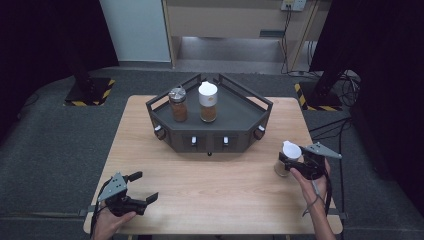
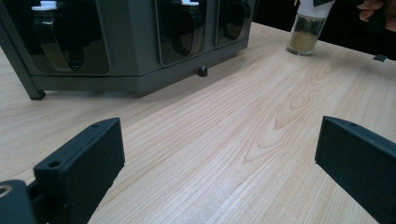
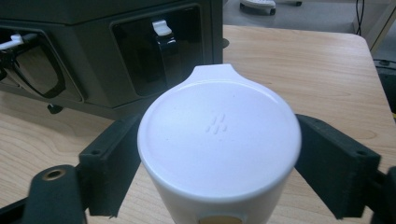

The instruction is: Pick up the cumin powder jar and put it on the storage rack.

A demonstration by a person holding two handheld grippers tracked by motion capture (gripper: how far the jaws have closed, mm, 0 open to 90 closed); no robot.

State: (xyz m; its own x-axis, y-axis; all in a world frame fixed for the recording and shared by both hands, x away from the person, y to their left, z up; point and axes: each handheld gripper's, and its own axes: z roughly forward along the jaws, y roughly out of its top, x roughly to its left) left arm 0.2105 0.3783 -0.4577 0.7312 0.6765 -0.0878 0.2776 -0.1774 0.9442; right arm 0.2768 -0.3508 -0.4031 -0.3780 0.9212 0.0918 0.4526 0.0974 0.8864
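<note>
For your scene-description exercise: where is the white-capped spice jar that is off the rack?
In the high view the white-capped spice jar stands on the table near its right edge, right of the dark rack, between the right gripper jaws.

Glossy plastic lid (image 3: 219, 140), matt wood tbl (image 1: 210, 190)

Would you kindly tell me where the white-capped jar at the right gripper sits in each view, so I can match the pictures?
High view: the jar stands at the table's right edge, between the right gripper's jaws.
Left gripper view: top right, far across the table.
Right gripper view: centre foreground, its white cap between both jaws.
Shared landmark: the dark rack.
</note>
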